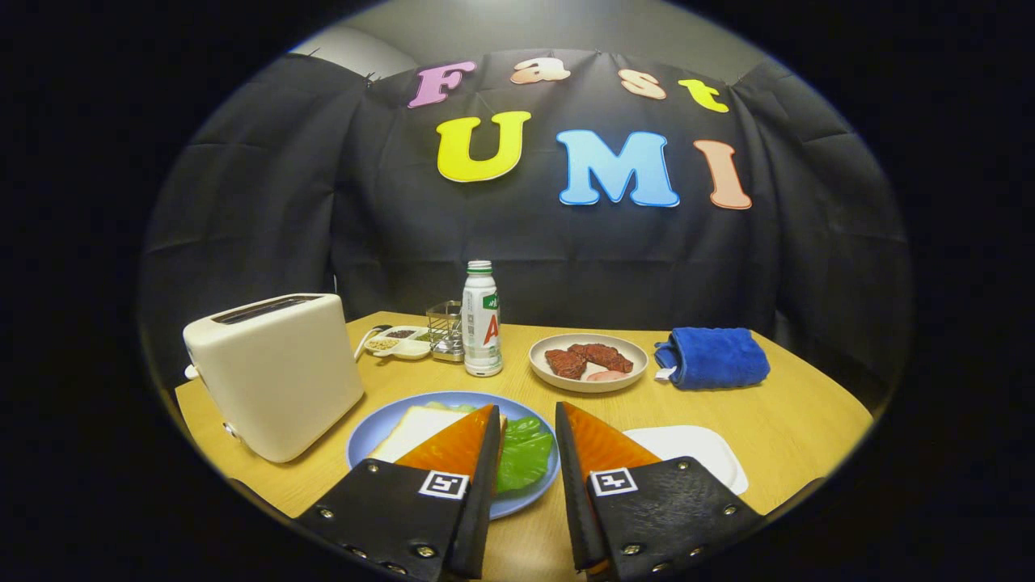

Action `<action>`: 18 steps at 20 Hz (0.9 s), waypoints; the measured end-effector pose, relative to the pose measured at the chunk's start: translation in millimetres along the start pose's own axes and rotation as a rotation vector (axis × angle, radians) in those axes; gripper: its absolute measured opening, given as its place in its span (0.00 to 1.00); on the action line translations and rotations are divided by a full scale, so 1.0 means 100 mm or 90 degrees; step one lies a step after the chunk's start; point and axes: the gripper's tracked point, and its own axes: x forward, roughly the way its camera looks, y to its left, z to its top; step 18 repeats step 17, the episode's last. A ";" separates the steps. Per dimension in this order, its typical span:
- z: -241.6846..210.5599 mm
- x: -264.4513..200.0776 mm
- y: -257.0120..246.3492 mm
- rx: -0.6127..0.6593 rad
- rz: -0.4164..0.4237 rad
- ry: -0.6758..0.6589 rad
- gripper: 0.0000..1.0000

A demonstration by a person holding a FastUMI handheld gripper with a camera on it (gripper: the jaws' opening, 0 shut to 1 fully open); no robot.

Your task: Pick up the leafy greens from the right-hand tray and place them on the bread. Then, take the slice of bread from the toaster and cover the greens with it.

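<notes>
Claw (pixel 525 420) released (empty) above blue plate (pixel 380 424); greens (pixel 524 453) apparently on bread (pixel 416 428).

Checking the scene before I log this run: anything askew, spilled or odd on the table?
Nothing spilled or damaged. Bottle and toaster stand upright. One quirk: the leafy greens lie half off the bread, trailing onto the blue plate. The gripper is open and holds nothing.

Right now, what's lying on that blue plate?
On the blue plate lies a bread slice with leafy greens on it. The open tool holds nothing; one finger hides part of the bread.
</notes>
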 end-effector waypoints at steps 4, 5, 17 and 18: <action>0.04 -0.12 -0.26 -0.008 -0.012 -0.013 0.41; 0.03 -0.15 -0.34 -0.012 -0.015 -0.010 0.41; 0.37 -0.78 -1.88 0.034 -0.047 -0.054 0.40; 0.37 -0.78 -1.88 0.034 -0.047 -0.054 0.40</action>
